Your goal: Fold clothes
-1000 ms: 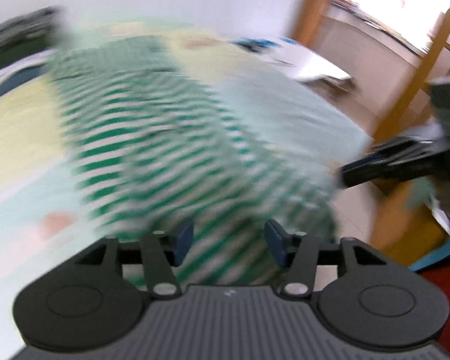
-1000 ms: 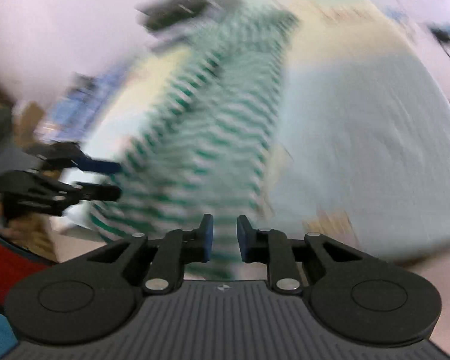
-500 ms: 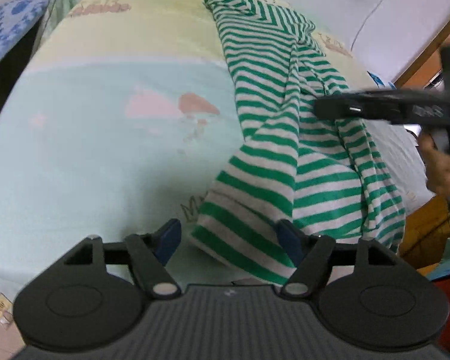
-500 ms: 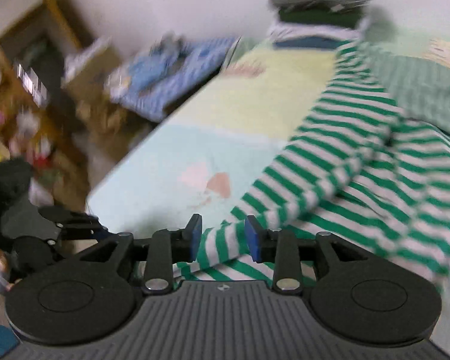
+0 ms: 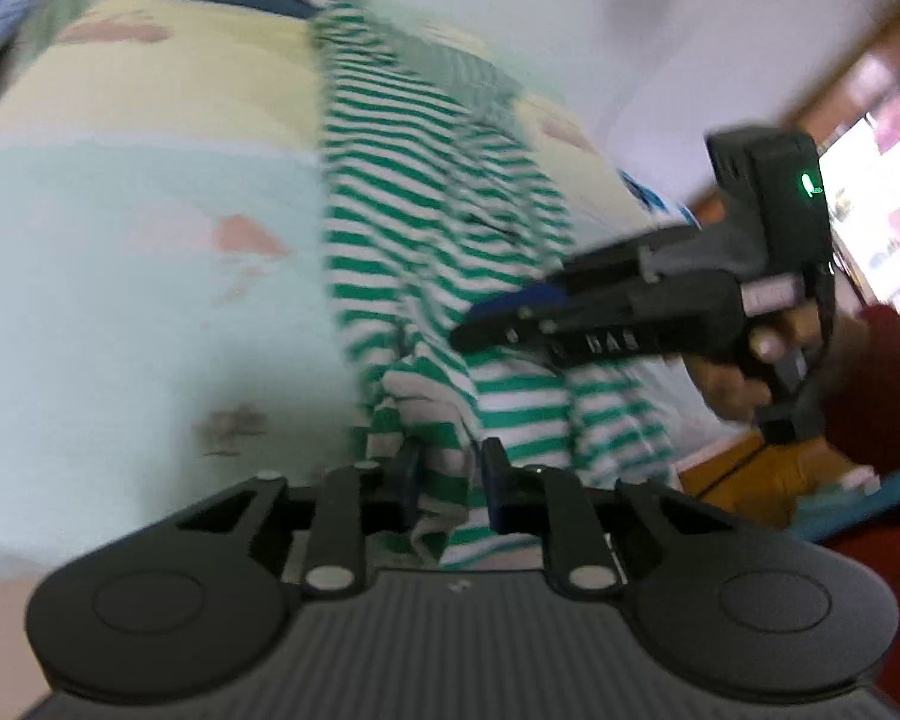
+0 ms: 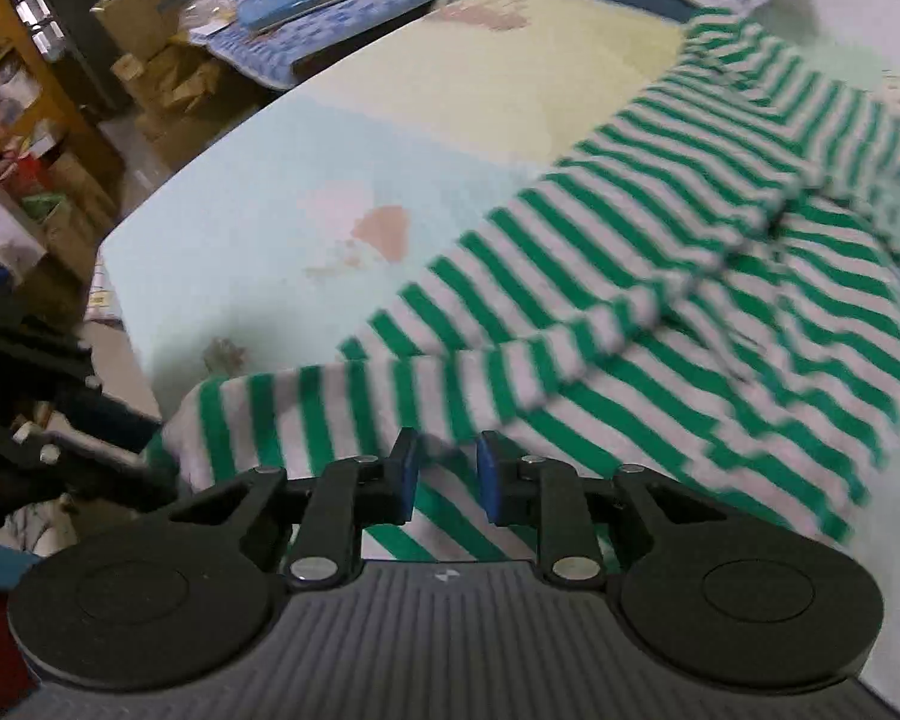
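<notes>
Your left gripper point(image 5: 447, 483): jaws just closing, now clenched on bunched hem of striped shirt point(image 5: 426, 252). Your right gripper point(image 6: 447, 480): jaws just closing, fabric between pads; whether it is pinched, cannot tell. Shirt lies lengthwise on bed point(image 6: 306, 168), near end draped over its edge.

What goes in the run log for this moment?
stage: gripping hem | left gripper: just closed on striped shirt | right gripper: closing, hem between pads | surface: bed
</notes>
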### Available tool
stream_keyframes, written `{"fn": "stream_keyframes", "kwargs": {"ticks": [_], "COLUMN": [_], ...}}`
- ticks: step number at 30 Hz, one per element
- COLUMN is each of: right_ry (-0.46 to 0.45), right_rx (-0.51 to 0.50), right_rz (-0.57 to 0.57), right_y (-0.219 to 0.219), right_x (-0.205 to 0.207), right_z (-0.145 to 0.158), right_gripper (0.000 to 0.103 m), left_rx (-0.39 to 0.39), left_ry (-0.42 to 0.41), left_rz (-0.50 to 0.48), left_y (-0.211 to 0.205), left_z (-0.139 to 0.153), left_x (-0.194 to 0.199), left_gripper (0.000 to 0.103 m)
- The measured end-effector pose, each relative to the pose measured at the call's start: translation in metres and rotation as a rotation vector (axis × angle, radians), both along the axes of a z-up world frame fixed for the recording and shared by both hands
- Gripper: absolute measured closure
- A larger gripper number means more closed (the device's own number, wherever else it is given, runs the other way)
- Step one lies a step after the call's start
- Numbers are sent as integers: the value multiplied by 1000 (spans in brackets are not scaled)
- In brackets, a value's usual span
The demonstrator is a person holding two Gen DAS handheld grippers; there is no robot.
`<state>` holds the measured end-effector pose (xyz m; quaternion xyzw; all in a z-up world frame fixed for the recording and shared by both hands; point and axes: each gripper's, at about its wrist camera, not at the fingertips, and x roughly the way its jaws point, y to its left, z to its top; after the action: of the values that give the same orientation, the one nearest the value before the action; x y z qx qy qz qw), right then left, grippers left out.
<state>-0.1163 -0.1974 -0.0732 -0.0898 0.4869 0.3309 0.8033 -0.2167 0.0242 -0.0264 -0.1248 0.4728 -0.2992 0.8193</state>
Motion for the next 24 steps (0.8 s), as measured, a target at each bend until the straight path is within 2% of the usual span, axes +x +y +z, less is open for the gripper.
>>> {"fn": "stream_keyframes", "kwargs": {"ticks": [3,4,7,9,11,12,13,14,17,19,21,24], "right_ry": [7,38,159,213,230,226,222,218,213,227,229,228], "right_rx": [76,131,281,324,294,273,253,232,206,189,185,207], "right_rz": [-125,-160,-218,-226,-207,-200,-193,-186,-211,-241,-260,-287], "right_y": [-21,-26,-33,-29,-22,-22,-22,-21,-34,-48,-56,-68], "right_x": [-2,-1,-2,-7,-17,-22,-27,-32,-45,-53,-58,-64], "right_z": [14,15,11,7,5,5,5,5,3,-1,-7,-11], "right_gripper": [69,64,63,63,64,68,88,97,97,96,96,84], "left_rx": [11,17,23,22,16,6,4,10,37,47,56,58], "left_ry": [0,-2,-7,2,13,18,21,23,26,5,-5,5], "left_rz": [-94,-119,-176,-203,-232,-253,-272,-289,-309,-270,-210,-129], "left_y": [-18,-24,-36,-42,-48,-51,-55,-58,-60,-48,-31,-8], "left_z": [-1,-1,-3,-5,-6,-6,-7,-8,-9,-5,-2,-5], "left_x": [0,0,2,2,1,0,-2,-3,-8,-11,-12,-7], "left_gripper": [87,87,87,87,89,90,90,90,88,82,64,62]}}
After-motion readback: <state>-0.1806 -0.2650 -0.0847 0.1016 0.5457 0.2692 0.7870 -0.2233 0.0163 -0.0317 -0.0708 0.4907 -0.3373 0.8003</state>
